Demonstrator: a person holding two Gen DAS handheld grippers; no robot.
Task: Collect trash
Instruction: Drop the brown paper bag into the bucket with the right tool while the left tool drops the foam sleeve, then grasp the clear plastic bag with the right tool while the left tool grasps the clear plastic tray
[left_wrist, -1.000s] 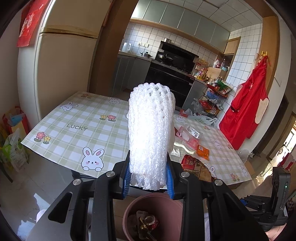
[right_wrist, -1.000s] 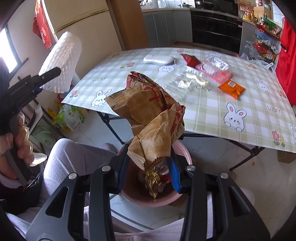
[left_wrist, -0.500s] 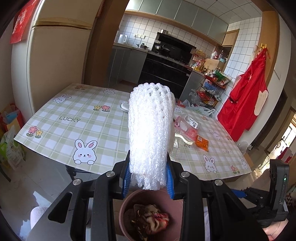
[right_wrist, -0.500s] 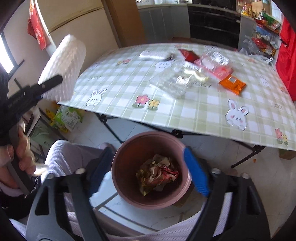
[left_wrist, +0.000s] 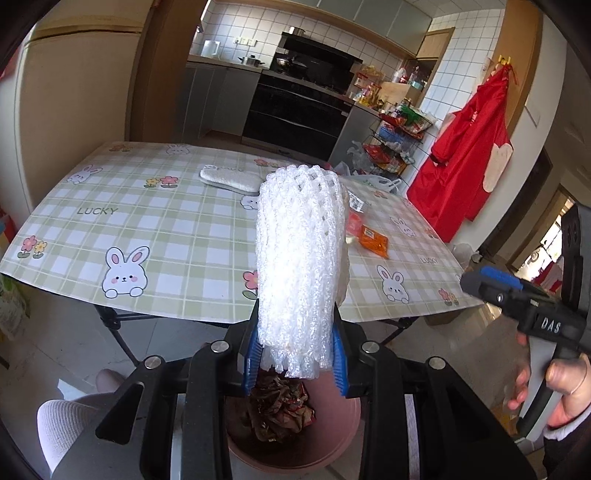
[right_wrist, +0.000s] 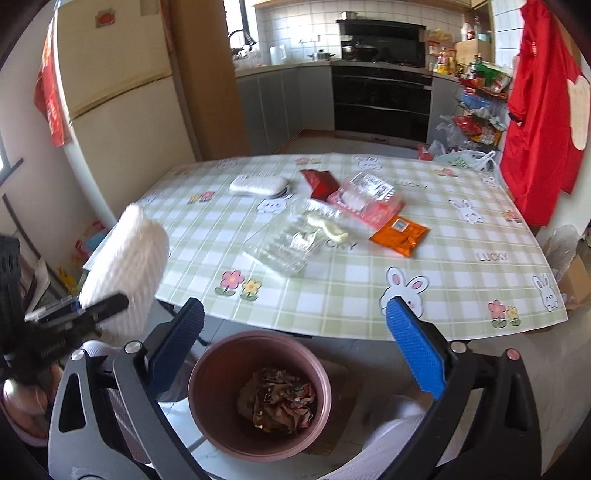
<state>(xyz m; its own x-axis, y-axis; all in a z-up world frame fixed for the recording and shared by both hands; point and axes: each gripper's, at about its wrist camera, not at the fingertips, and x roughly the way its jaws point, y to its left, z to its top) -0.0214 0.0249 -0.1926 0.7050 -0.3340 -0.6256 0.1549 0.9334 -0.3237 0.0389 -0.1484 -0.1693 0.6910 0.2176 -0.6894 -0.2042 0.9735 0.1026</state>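
My left gripper (left_wrist: 295, 354) is shut on a white foam net sleeve (left_wrist: 301, 258), held upright just above the pink trash bin (left_wrist: 332, 435). A crumpled brown paper bag (right_wrist: 280, 402) lies inside the bin (right_wrist: 199, 387). My right gripper (right_wrist: 295, 314) hangs over the bin; its jaws are opening wide and nothing is between them. From the right wrist view, the sleeve (right_wrist: 125, 266) is at the left. On the table lie a clear plastic tray (right_wrist: 288, 240), an orange packet (right_wrist: 400, 236), a red packet (right_wrist: 321, 182), a pink wrapped pack (right_wrist: 365, 199) and another foam net (right_wrist: 258, 184).
The checked tablecloth (right_wrist: 369, 295) covers a folding table whose front edge is just beyond the bin. A fridge (right_wrist: 122, 92) stands at the left, a red apron (right_wrist: 539, 110) hangs at the right, and a cluttered wire rack (right_wrist: 476, 114) is behind. The person's knees flank the bin.
My right gripper opened and the brown paper bag dropped into the bin; that gripper then rose. My left gripper, still holding the foam sleeve, sank closer to the bin.
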